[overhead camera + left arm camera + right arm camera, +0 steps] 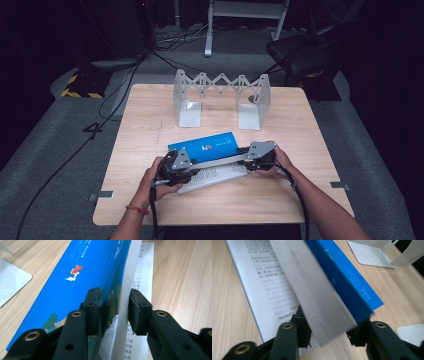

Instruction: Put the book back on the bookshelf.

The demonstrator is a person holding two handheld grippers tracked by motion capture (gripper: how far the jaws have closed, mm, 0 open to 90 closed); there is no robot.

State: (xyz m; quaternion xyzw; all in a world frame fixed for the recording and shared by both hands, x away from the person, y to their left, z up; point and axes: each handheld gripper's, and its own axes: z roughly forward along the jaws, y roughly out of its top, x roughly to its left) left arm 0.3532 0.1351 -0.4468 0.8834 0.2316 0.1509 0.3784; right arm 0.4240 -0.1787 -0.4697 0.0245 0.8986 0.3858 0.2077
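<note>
The left gripper (186, 167) is closed to a narrow gap on the near left end of the blue book (205, 145), its pads pressing the raised block of pages with the blue cover against one pad. The right gripper (248, 159) clamps the book's other end the same way, its jaws narrowed onto the grey page edges and the blue cover; no earlier frame tells more. The book lies open near the middle of the tabletop (145, 130), one printed white page (215, 176) flat on the wood toward the near side, the rest of the block held up on edge between the two grippers. The tabletop is pale wood, with an extendable metal bookend rack (221, 95) standing at its far side, well apart from the book. Around it is grey carpet, with black cables across the floor at the left and a dark chair at the far right. Counted: two grippers, one book, one rack, one tabletop
</note>
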